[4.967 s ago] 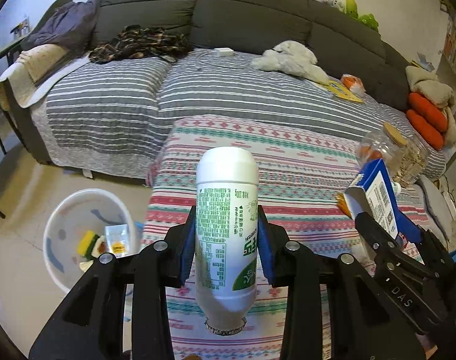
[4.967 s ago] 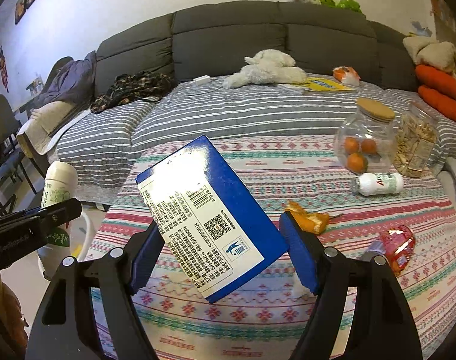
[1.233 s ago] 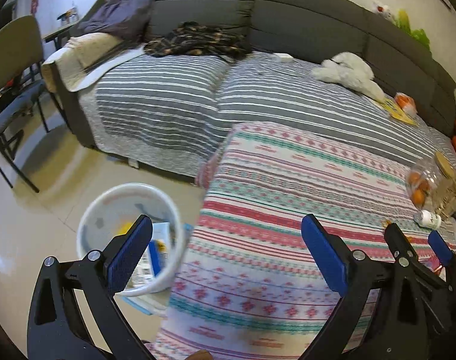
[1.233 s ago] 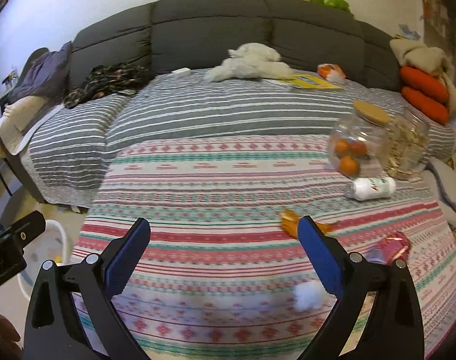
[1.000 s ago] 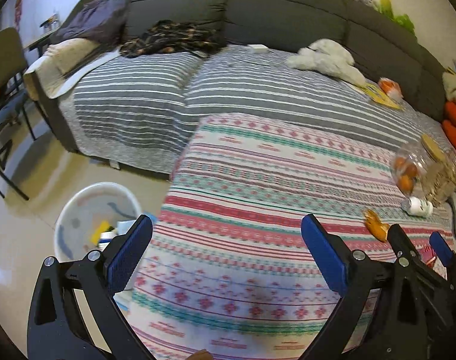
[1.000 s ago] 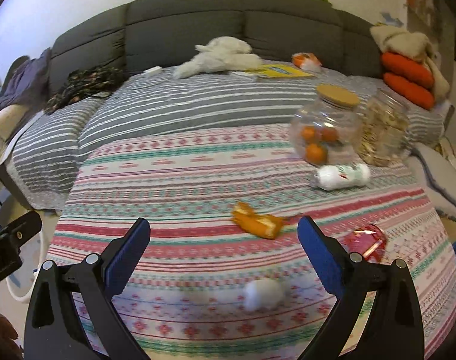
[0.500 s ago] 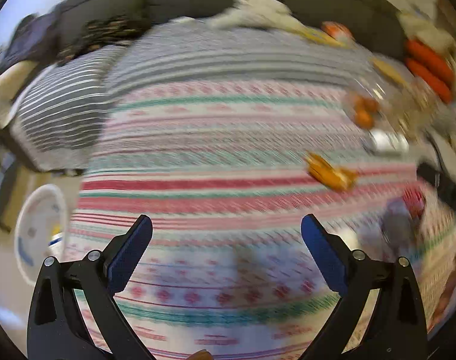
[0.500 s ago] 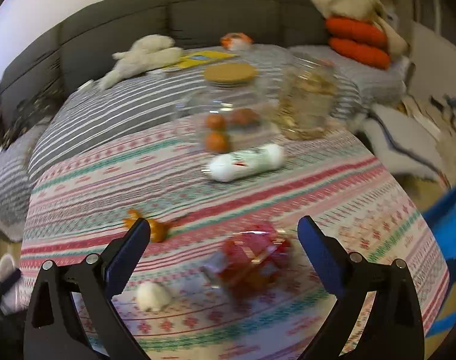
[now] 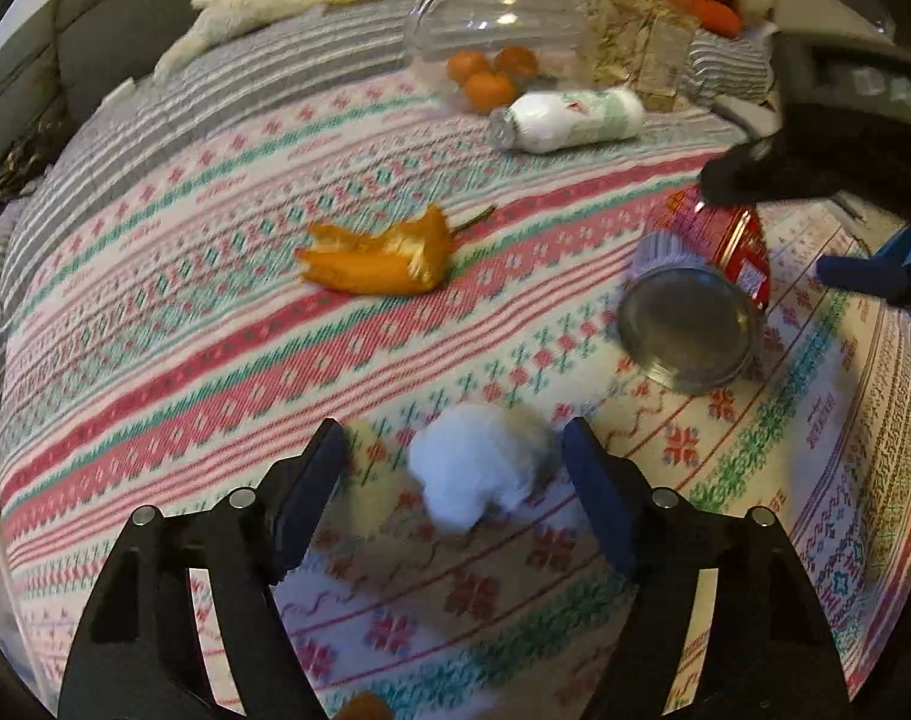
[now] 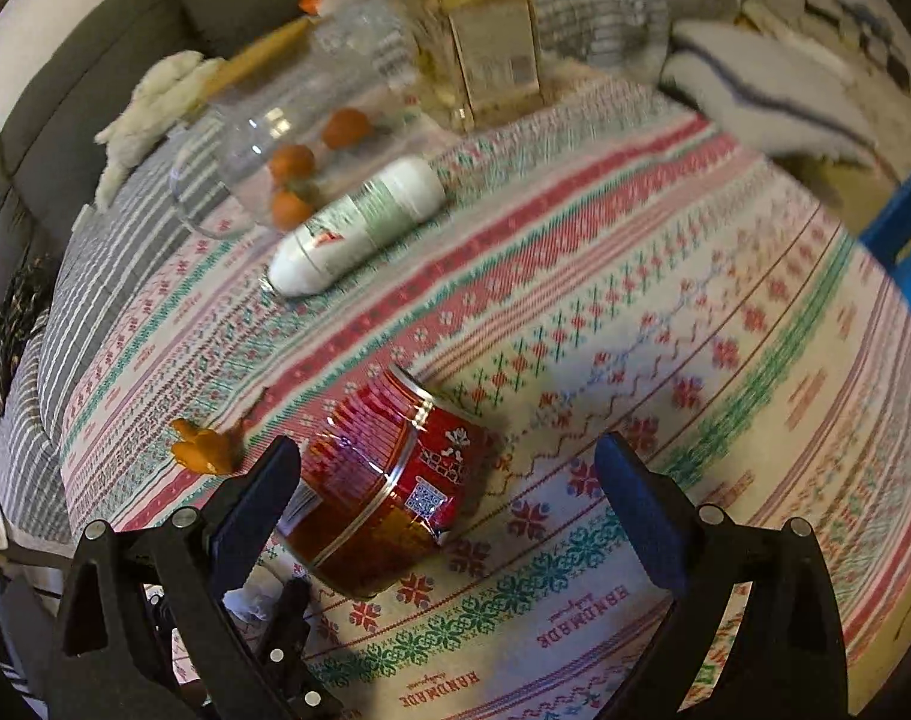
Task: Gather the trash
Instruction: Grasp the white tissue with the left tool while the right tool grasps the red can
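Observation:
A white crumpled tissue ball [image 9: 479, 474] lies on the patterned tablecloth between the open jaws of my left gripper [image 9: 455, 480]. A crushed red can [image 10: 383, 474] lies on its side, just inside the left finger of my open right gripper [image 10: 449, 492]; it also shows in the left wrist view [image 9: 701, 294]. An orange peel [image 9: 377, 255] lies mid-table and shows small in the right wrist view [image 10: 206, 450]. A white bottle [image 9: 569, 120] lies on its side near the jars and shows in the right wrist view [image 10: 359, 228].
A glass jar with oranges [image 9: 491, 42] and a jar of snacks [image 9: 641, 42] stand at the far side of the table. The striped sofa [image 9: 155, 102] lies beyond. A blue object [image 10: 905, 228] stands off the table's right edge.
Both grippers, empty and open, swung from the bin side to the right end of the table and dropped low. The left now straddles the tissue, the right is at the red can.

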